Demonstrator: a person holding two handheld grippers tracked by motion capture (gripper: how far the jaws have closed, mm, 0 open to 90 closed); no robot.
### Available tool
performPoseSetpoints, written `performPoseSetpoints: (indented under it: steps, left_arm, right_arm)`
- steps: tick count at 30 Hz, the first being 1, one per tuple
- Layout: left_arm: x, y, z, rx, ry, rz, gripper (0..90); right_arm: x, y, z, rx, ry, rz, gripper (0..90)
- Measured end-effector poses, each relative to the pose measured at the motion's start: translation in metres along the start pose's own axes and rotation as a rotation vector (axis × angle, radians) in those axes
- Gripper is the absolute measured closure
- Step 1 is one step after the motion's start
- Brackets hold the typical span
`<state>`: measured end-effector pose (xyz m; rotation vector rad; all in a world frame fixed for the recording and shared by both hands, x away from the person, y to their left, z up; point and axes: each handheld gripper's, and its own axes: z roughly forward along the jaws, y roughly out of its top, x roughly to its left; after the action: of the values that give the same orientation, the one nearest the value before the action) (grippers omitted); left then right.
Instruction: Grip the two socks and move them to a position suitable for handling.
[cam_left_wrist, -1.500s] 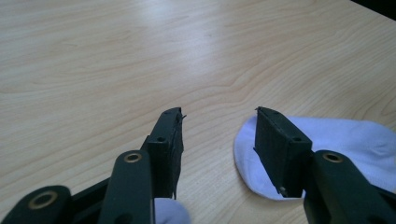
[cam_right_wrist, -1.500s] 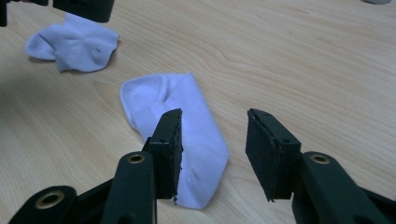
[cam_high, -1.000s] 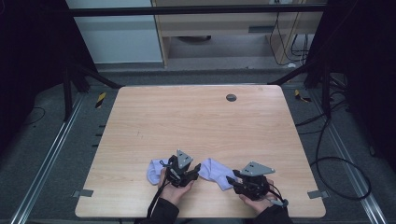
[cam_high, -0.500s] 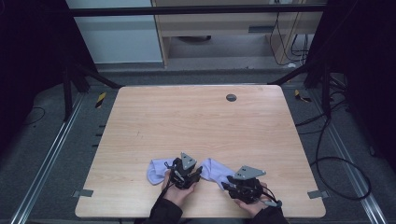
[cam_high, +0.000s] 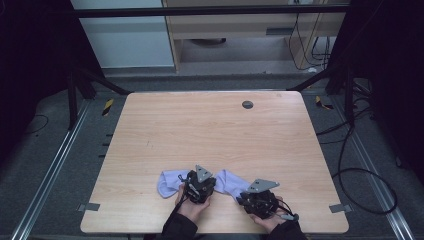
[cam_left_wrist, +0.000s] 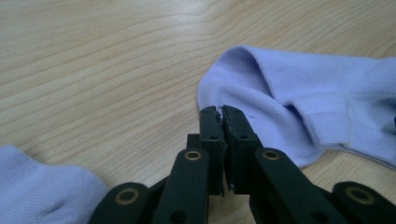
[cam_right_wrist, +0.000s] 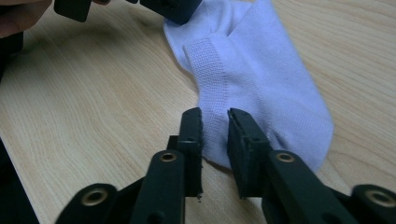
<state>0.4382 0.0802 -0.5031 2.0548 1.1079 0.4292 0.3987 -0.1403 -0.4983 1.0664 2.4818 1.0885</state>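
Two pale lilac socks lie near the table's front edge. The left sock lies loose. My left gripper has just closed and is shut, pinching the edge of the right sock, where a fold rises from the tips. My right gripper straddles that sock's ribbed cuff. Its jaws have been closing, but a gap remains and the fabric between them lies flat. The left gripper also appears at the sock's far end.
The wooden table has a dark round grommet near its far edge. Grey tape tabs mark the front corners. Cables trail on the floor at the right, and a cabinet stands beyond the table.
The right hand has edged slightly left and toward the front edge, closer to the right sock. The left hand and both socks stay about where they were.
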Motion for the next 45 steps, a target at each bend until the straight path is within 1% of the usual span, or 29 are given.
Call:
performPoseSetpoints:
  steps: [1, 5, 7, 9, 10, 11, 12, 13, 14, 15, 16, 17, 19, 22, 23, 25, 28, 30, 34, 37, 38, 41, 45]
  left_arm:
    - [0.000, 0.000, 0.000, 0.000, -0.001, -0.002, 86.4]
    - [0.001, 0.000, 0.000, -0.002, -0.007, -0.012, 87.9]
    - [0.002, 0.001, 0.000, 0.001, -0.010, -0.011, 88.0]
    - [0.002, 0.001, 0.000, 0.001, -0.013, -0.013, 88.1]
    - [0.002, 0.001, 0.000, 0.001, -0.014, -0.012, 88.2]
    - [0.002, 0.001, 0.000, 0.000, -0.014, -0.011, 88.2]
    - [0.002, 0.001, 0.000, 0.000, -0.015, -0.011, 88.2]
    - [0.002, 0.001, 0.000, 0.000, -0.015, -0.010, 88.3]
    - [0.002, 0.001, 0.000, 0.000, -0.015, -0.010, 88.3]
    - [0.002, 0.001, 0.000, 0.000, -0.016, -0.009, 88.3]
    - [0.002, 0.001, 0.000, 0.001, -0.016, -0.009, 88.3]
    - [0.002, 0.001, 0.000, 0.000, -0.016, -0.010, 88.3]
    - [0.002, 0.001, 0.000, 0.001, -0.017, -0.010, 88.4]
    - [0.003, 0.001, 0.000, 0.001, -0.017, -0.007, 88.4]
    - [0.003, 0.001, 0.000, 0.001, -0.017, -0.007, 88.4]
    - [0.003, 0.001, 0.000, 0.001, -0.017, -0.006, 88.4]
    - [0.003, 0.001, 0.000, 0.001, -0.017, -0.005, 88.4]
    - [0.003, 0.001, 0.000, 0.000, -0.015, -0.005, 88.4]
    - [0.002, 0.001, 0.000, -0.006, -0.011, -0.006, 87.9]
    - [0.004, 0.002, -0.003, -0.026, -0.009, -0.016, 84.5]
    - [0.004, 0.002, -0.005, -0.030, -0.009, -0.018, 83.1]
    - [0.006, 0.002, -0.009, -0.036, 0.000, -0.015, 78.3]
    - [0.008, 0.002, -0.009, -0.034, 0.006, -0.026, 74.0]
  right_arm:
    - [0.000, 0.000, 0.000, 0.000, 0.000, 0.000, 77.8]
    - [0.001, 0.002, 0.000, 0.013, 0.018, 0.008, 87.5]
    - [0.001, 0.003, 0.000, 0.016, 0.016, 0.010, 88.0]
    - [0.001, 0.004, -0.002, 0.004, 0.021, 0.013, 88.6]
    - [-0.001, 0.006, -0.008, -0.041, 0.031, 0.031, 88.8]
    - [-0.001, 0.006, -0.008, -0.041, 0.031, 0.031, 88.8]
    - [-0.001, 0.007, -0.011, -0.058, 0.030, 0.037, 88.9]
    - [-0.003, 0.009, -0.015, -0.087, 0.024, 0.044, 88.9]
    - [-0.004, 0.010, -0.018, -0.104, 0.018, 0.051, 88.9]
    - [-0.010, 0.013, -0.024, -0.153, -0.001, 0.070, 89.0]
    - [-0.012, 0.014, -0.026, -0.167, -0.014, 0.077, 89.1]
    - [-0.012, 0.014, -0.026, -0.167, -0.014, 0.077, 89.1]
    - [-0.020, 0.017, -0.030, -0.205, -0.043, 0.108, 89.1]
    - [-0.029, 0.018, -0.031, -0.230, -0.081, 0.145, 89.1]
    - [-0.033, 0.019, -0.030, -0.232, -0.095, 0.164, 89.1]
    - [-0.039, 0.019, -0.029, -0.233, -0.118, 0.183, 89.1]
    - [-0.046, 0.019, -0.025, -0.214, -0.156, 0.194, 89.1]
    - [-0.049, 0.019, -0.022, -0.202, -0.173, 0.201, 88.9]
    - [-0.055, 0.019, -0.019, -0.193, -0.204, 0.200, 87.0]
    - [-0.058, 0.018, -0.020, -0.196, -0.250, 0.175, 79.5]
    - [-0.060, 0.018, -0.021, -0.196, -0.254, 0.163, 78.1]
    - [-0.064, 0.016, -0.024, -0.199, -0.263, 0.160, 74.1]
    - [-0.073, 0.011, -0.020, -0.162, -0.268, 0.172, 71.0]
